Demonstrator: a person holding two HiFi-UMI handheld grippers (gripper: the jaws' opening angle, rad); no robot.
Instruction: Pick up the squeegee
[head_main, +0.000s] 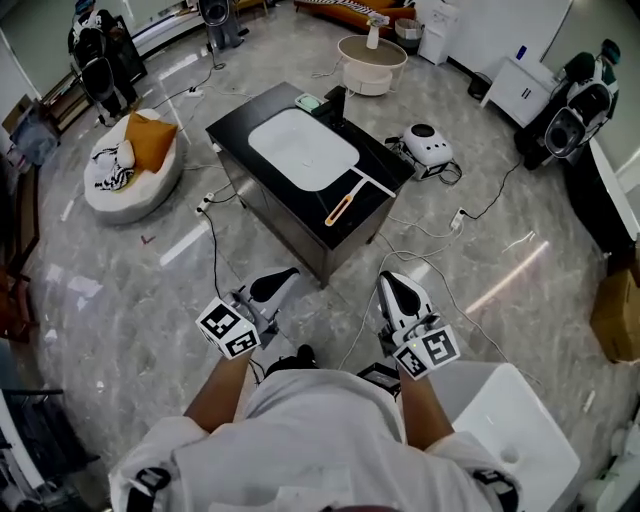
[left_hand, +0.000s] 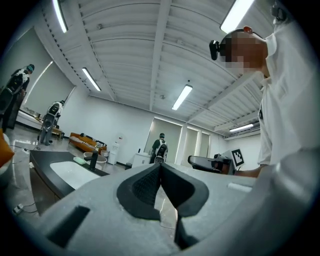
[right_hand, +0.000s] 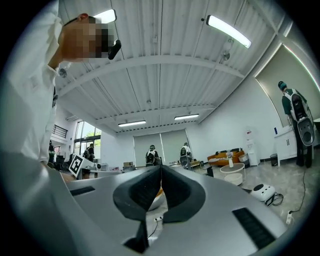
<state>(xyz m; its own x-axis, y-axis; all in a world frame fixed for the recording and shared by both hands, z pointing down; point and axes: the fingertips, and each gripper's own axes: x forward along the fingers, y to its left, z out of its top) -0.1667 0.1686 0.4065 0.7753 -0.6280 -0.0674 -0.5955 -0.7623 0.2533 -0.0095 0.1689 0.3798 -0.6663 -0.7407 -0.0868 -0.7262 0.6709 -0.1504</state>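
Observation:
The squeegee (head_main: 345, 205), with an orange handle and a white blade, lies flat on the black sink counter (head_main: 232, 130), near its front right edge beside the white basin (head_main: 302, 148). Both grippers are held close to the person's body, well short of the counter and pointing level towards it. The left gripper (head_main: 285, 275) is shut with nothing in it; its dark pads meet in the left gripper view (left_hand: 160, 167). The right gripper (head_main: 392, 282) is also shut and empty, its pads touching in the right gripper view (right_hand: 161, 170). The counter (left_hand: 45, 172) shows at the left of the left gripper view.
A white beanbag with an orange cushion (head_main: 130, 170) sits left of the counter. A round white table (head_main: 372, 62) and a small white machine (head_main: 428, 145) stand behind it. Cables trail across the marble floor (head_main: 440, 235). A white unit (head_main: 510, 420) is close at the person's right.

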